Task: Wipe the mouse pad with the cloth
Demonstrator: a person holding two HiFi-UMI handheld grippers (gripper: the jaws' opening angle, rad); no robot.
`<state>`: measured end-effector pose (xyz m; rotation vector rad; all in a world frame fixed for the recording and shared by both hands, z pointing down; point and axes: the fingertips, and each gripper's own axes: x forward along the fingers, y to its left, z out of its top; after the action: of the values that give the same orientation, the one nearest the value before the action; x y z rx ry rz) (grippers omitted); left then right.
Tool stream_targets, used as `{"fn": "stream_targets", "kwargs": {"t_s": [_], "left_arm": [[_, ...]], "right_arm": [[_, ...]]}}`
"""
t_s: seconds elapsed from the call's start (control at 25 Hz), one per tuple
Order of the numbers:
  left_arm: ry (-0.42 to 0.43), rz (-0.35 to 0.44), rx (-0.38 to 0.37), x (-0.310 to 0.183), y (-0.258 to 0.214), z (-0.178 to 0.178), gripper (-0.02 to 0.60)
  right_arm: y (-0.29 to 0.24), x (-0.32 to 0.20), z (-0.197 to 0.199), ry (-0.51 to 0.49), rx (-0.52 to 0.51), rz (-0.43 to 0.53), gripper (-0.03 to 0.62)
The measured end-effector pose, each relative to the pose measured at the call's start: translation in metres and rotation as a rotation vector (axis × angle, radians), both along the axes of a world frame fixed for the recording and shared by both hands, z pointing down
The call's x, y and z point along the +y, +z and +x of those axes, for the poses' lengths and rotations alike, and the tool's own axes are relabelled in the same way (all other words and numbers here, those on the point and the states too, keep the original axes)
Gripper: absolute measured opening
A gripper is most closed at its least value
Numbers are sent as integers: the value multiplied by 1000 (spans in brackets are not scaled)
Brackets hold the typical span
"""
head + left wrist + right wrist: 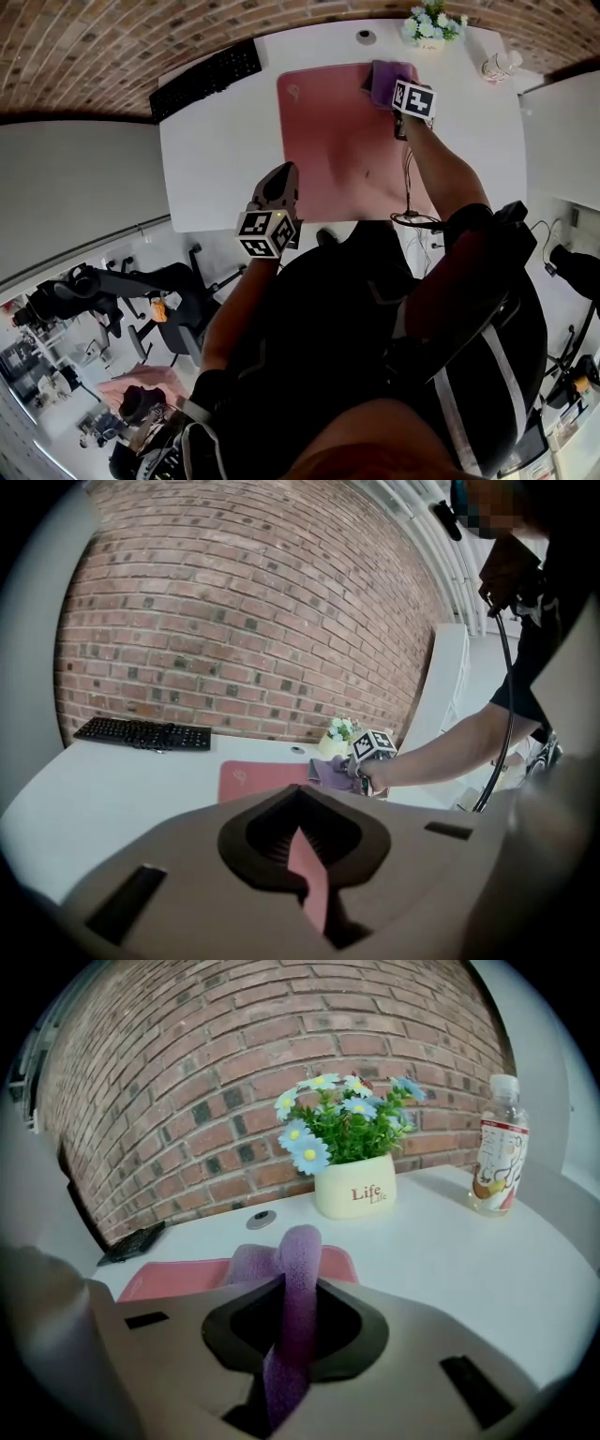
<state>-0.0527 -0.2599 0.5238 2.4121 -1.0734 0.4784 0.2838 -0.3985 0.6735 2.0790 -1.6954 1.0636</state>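
A white desk (216, 169) seen from above. A black keyboard (206, 80) lies well left of the pink mouse pad (328, 141). The left gripper (281, 180) sits at the pad's near left corner, jaws closed together and empty; only a sliver of pink shows through the slit between them. The right gripper (298, 1288) is over the pad's far right corner, its jaws clenched on a purple cloth (386, 82) that rests on the pad. A flower pot (431, 26) and a bottle (497, 66) stand just beyond that corner. To wipe well, press the cloth flat and draw it in overlapping strokes toward the near edge. The left gripper should pin its corner so the pad cannot slide. Steer clear of the pot.
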Motion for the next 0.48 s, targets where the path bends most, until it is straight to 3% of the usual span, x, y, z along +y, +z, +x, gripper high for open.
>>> {"fn": "stream_targets", "kwargs": {"t_s": [0.48], "left_arm": [[15, 16, 29, 18, -6, -10, 0]], "right_arm": [[-8, 47, 50, 128, 82, -35, 60]]}}
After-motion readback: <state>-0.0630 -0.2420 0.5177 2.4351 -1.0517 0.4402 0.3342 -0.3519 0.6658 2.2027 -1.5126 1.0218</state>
